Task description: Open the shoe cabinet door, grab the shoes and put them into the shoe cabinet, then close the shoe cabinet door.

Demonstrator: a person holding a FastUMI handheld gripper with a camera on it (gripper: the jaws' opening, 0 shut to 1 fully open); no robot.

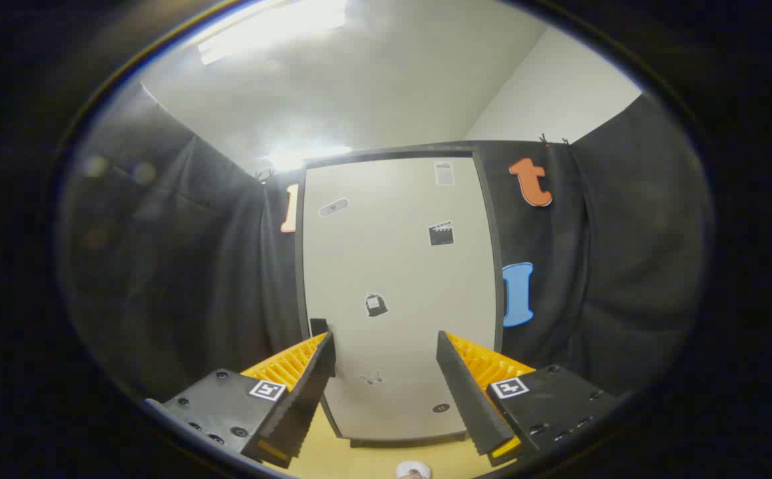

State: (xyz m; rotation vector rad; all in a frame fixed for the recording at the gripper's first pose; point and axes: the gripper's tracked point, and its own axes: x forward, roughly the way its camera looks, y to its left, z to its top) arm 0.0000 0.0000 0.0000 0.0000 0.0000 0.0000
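A tall pale shoe cabinet door [396,279] with a dark frame stands shut straight ahead, carrying several small stickers. A small dark handle [319,326] sits on its left edge, just beyond my left fingertip. My gripper [386,346] is open, fingers spread wide in front of the door's lower half, with nothing between them. A sliver of a white shoe [413,470] shows on the wooden floor below, between the fingers.
Black cloth walls hang on both sides of the cabinet. A light wooden floor [359,459] runs from under the fingers to the cabinet's base. A white wall and ceiling rise above the booth.
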